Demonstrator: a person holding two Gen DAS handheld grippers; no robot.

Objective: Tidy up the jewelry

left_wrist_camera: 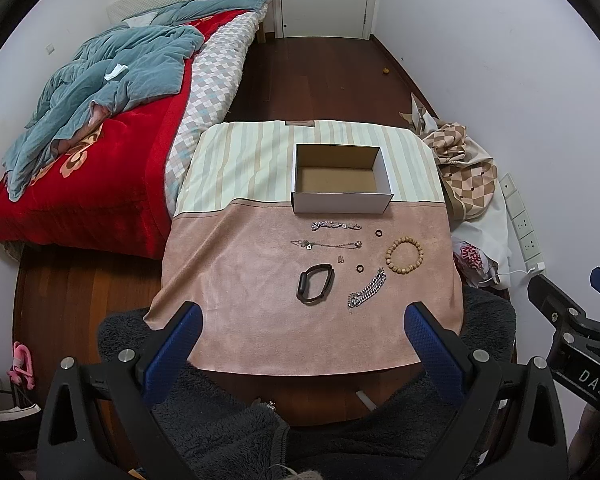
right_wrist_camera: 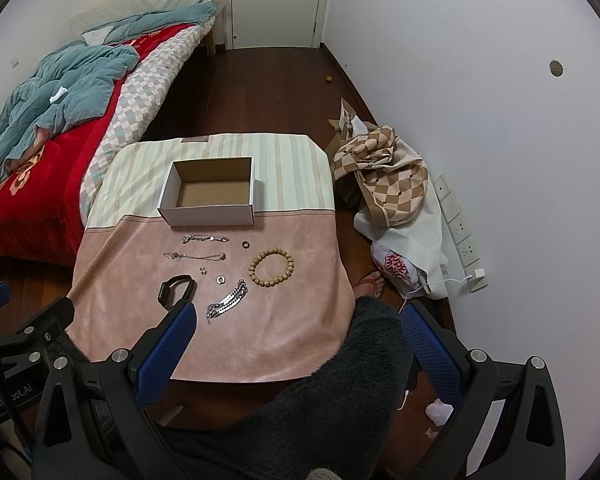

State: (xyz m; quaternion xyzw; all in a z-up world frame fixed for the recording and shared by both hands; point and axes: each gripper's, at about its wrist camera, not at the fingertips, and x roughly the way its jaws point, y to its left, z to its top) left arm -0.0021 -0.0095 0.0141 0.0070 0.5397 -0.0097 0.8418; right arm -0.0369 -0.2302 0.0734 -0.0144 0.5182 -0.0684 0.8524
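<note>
Two hand-held grippers hover above the near edge of a cloth-covered table in a bedroom, their blue-padded fingers spread wide and holding nothing. The left gripper hangs over the pink half of the cloth, short of the jewelry; the right gripper sits further to the right, its left finger just in front of a black smart band.

An open white cardboard box, empty, stands where the striped and pink parts of the cloth meet. Nearer the camera the jewelry lies spread on the pink cloth: a beaded chain bracelet just in front of the box, a thin necklace below it, a dark ring to the right, and a wooden bead bracelet further right. A second dark ring and a tiny metal piece lie between the necklace and a heavy silver chain, which lies beside the smart band.

A bed with a red blanket and a blue quilt stands left of the table; a checked cloth bundle lies on the floor to the right.
</note>
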